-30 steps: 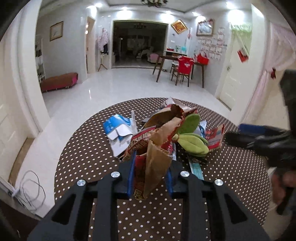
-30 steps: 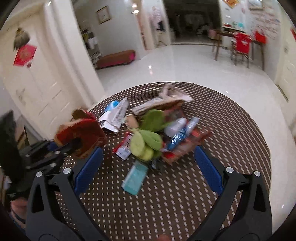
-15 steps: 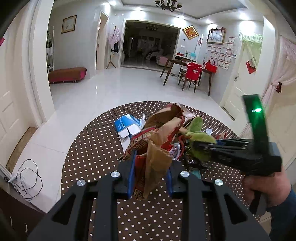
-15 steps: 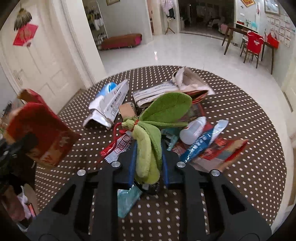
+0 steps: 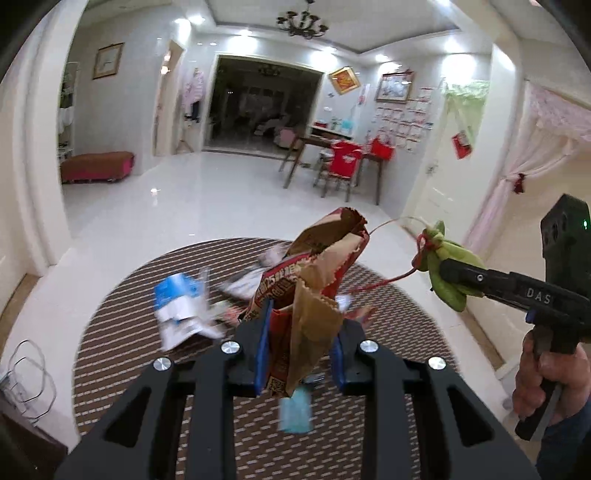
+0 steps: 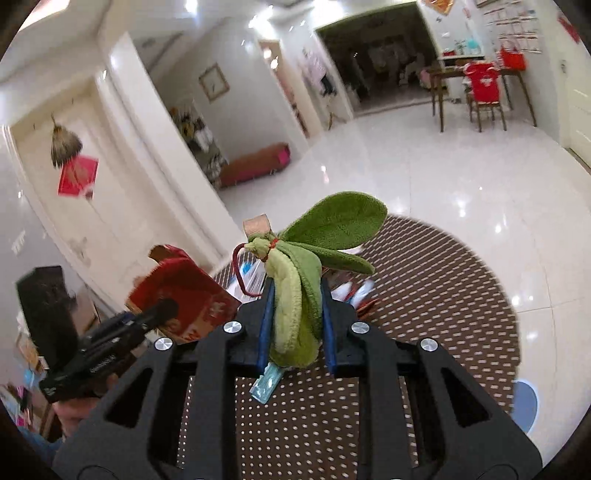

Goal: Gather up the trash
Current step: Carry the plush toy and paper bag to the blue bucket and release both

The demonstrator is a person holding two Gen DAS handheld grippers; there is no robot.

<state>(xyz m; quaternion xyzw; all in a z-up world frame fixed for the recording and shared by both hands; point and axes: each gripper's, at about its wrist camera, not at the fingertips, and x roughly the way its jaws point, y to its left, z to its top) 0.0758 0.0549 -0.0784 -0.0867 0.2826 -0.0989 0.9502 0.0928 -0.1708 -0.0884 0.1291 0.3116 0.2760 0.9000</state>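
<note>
A red bench (image 5: 96,166) stands by the wall; a chandelier (image 5: 303,25) hangs above; a wooden table (image 5: 325,147) beyond.

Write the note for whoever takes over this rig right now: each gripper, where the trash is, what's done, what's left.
Left gripper: shut on a red and brown paper bag, held above the table.
Right gripper: jaws have just closed on a green plush leaf with a red string; it is clear of the table.
On the table: blue and white carton, a teal packet, and more wrappers behind the bag, blurred.
Done: two pieces picked up.
Left: drop both somewhere (no bin is in view), then come back for the rest of the pile.
</note>
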